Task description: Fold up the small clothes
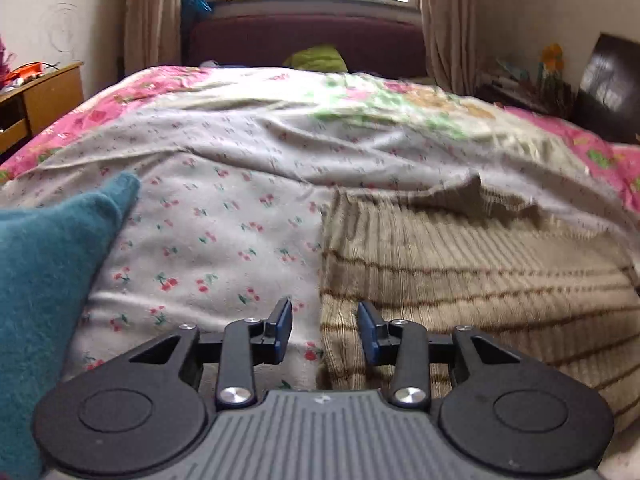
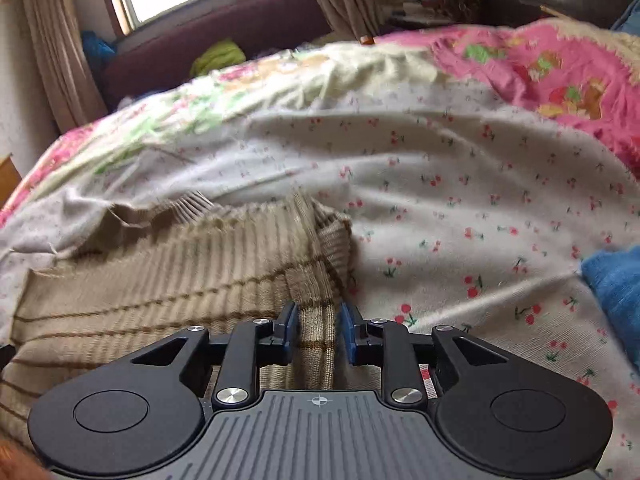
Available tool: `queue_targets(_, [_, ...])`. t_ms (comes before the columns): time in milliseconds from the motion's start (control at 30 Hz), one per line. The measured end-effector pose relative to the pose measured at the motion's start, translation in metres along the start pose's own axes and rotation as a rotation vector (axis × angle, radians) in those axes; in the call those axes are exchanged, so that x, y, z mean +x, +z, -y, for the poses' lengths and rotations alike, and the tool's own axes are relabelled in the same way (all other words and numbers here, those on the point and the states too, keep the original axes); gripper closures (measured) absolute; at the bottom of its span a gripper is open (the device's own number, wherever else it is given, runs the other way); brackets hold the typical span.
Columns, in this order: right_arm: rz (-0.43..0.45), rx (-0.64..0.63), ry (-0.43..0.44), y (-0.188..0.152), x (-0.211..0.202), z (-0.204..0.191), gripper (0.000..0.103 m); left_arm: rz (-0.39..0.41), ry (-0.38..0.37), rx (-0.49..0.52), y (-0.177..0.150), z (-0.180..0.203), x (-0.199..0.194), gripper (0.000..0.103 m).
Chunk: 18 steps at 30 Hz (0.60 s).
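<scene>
A beige ribbed knit garment with thin brown stripes (image 1: 460, 264) lies on a cherry-print sheet (image 1: 208, 240) on the bed. My left gripper (image 1: 325, 330) is open, low over the garment's left edge, which runs between the fingers. In the right wrist view the same garment (image 2: 168, 280) lies at the left, its right edge bunched into a raised ridge. My right gripper (image 2: 318, 330) is open, its fingers on either side of that ridge of knit. Neither gripper grips cloth.
A teal knit garment (image 1: 48, 280) lies at the left. A blue cloth (image 2: 616, 300) lies at the right. A pink floral bedspread (image 2: 540, 64) covers the far bed. A wooden nightstand (image 1: 36, 100) stands left. A maroon headboard (image 1: 304, 40) and window lie beyond.
</scene>
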State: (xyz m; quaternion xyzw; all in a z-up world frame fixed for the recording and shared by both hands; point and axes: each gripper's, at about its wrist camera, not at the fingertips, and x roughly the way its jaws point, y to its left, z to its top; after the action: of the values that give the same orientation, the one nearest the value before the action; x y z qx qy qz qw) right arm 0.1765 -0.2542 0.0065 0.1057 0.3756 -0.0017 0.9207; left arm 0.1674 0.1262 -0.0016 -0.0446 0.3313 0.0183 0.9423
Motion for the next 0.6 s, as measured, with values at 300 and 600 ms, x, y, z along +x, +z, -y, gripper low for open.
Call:
queue_targets(300, [-0.072, -0.033, -0.007, -0.044, -0.011, -0.003, 0.074, -0.069, -0.001, 0.064, -0.023, 0.016, -0.003, 0.052])
queue_targets(600, [0.040, 0.029, 0.033, -0.035, -0.057, 0.003, 0.073, -0.010, -0.014, -0.019, -0.026, 0.012, -0.040, 0.051])
